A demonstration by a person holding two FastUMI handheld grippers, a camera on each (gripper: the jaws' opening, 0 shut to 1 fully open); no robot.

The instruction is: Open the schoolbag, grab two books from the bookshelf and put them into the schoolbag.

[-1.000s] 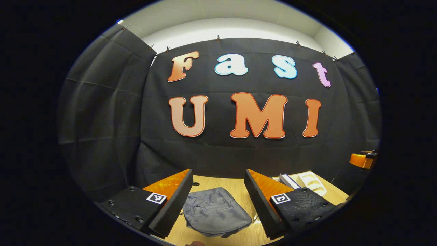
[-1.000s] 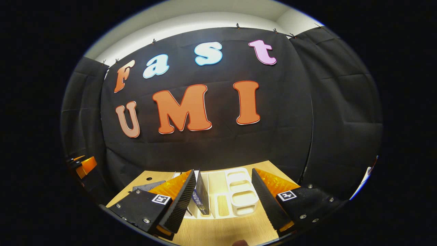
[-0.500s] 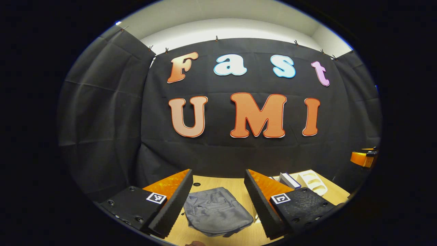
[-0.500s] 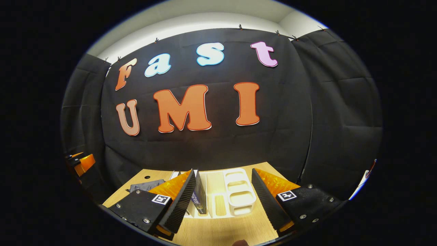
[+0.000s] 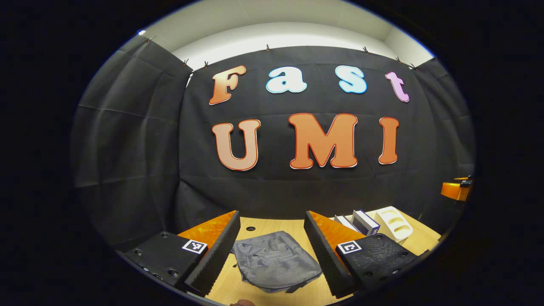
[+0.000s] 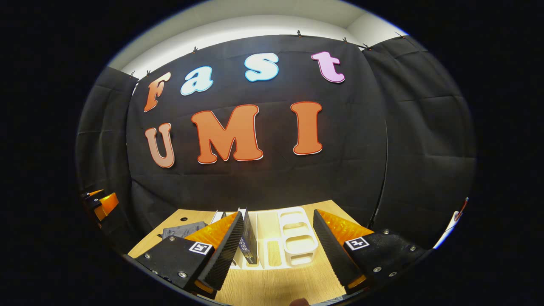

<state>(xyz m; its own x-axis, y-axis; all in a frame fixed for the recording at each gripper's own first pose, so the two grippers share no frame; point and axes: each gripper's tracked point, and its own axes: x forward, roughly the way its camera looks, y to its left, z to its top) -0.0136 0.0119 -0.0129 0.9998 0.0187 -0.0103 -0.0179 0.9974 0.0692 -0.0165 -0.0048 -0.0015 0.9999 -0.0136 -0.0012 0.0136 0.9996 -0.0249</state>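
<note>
Right gripper view: books (image 6: pixel 248 238) upright in white bookshelf (image 6: pixel 297 244); schoolbag (image 5: pixel 274 261) zipped.

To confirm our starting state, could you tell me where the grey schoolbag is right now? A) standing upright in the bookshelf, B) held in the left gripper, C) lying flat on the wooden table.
C: the schoolbag lies flat on the wooden table, beyond the open left gripper.

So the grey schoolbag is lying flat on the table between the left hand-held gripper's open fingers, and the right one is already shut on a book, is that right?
Not quite. The right hand-held gripper is open and holds nothing; in the right gripper view the book stands in the white bookshelf ahead of it. The rest holds: the grey schoolbag lies flat on the table ahead of the open left hand-held gripper.
</note>
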